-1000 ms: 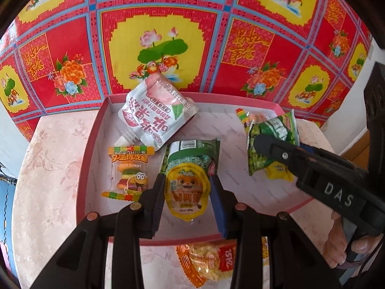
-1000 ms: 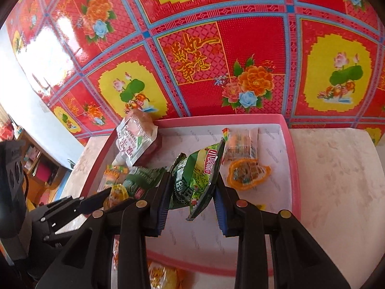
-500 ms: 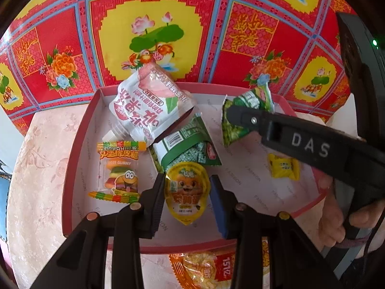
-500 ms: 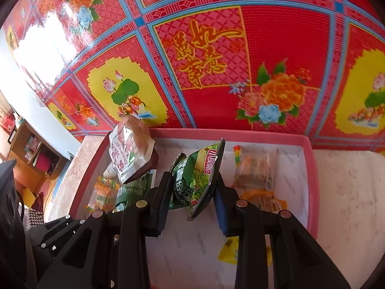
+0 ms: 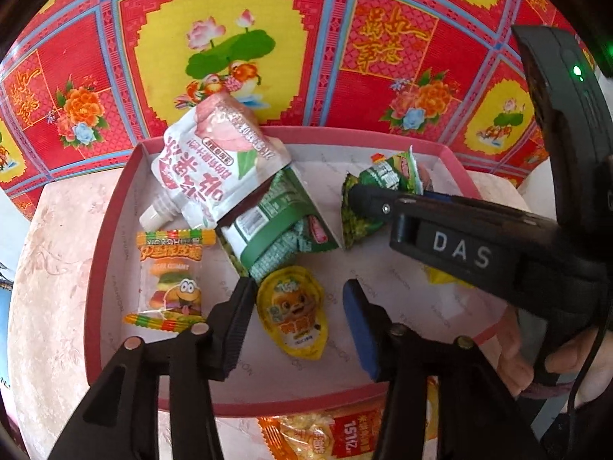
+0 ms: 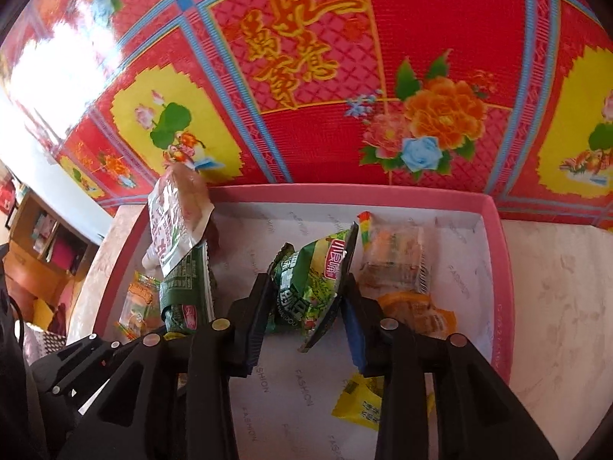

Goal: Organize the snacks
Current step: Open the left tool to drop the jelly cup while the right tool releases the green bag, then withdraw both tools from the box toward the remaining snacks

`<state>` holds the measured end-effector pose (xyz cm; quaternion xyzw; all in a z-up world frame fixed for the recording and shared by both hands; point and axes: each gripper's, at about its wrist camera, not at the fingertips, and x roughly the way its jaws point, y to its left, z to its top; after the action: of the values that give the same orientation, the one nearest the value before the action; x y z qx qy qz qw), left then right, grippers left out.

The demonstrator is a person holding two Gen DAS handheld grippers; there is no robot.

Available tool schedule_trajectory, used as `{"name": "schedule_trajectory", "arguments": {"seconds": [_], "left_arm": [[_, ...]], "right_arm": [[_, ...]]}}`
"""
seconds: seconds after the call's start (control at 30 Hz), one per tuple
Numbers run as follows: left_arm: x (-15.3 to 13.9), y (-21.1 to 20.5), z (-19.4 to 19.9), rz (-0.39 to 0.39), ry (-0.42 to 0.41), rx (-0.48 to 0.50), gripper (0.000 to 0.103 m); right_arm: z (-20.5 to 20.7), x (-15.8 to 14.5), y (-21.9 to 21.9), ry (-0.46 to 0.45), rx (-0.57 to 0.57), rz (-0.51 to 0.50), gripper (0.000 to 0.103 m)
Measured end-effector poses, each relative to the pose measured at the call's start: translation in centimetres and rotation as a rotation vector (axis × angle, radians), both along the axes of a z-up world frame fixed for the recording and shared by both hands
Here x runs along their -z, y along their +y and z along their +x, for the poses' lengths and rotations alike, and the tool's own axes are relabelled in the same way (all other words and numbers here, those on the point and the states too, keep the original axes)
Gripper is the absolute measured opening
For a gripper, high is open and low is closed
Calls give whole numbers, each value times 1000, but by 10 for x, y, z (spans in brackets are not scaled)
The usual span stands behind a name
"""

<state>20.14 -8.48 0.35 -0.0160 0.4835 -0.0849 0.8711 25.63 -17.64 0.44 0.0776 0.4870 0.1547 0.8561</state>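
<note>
A pink-rimmed box (image 5: 115,230) with a white lining holds the snacks. My left gripper (image 5: 297,306) is low over its near side and its jaws are opening. A yellow jelly cup (image 5: 293,310) lies flat on the box floor between them, with a gap to the blue pad. My right gripper (image 6: 306,299) is further right in the box (image 6: 502,287). Its jaws are starting to open, but a green pea packet (image 6: 310,287) still stands on edge between the pads and touches both. The left wrist view shows that packet (image 5: 383,191) behind the right gripper's finger.
A white and pink spout pouch (image 5: 214,168), a dark green packet (image 5: 279,222) and a burger gummy pack (image 5: 168,276) lie on the box's left side. A clear gummy pack (image 6: 398,253), an orange jelly (image 6: 417,310) and a yellow candy (image 6: 360,402) lie on its right. An orange packet (image 5: 329,437) sits outside the near rim.
My left jaws have spread and let go of the yellow jelly cup, which now lies on the box floor. Both grippers have moved forward and lower over the box.
</note>
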Motion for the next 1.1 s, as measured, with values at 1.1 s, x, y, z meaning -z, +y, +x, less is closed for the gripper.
{"name": "schedule_trajectory", "arguments": {"seconds": [1.1], "left_arm": [[-65, 11, -64, -22, -77, 3, 57]], "right_arm": [[-103, -68, -31, -118, 65, 51, 69]]}}
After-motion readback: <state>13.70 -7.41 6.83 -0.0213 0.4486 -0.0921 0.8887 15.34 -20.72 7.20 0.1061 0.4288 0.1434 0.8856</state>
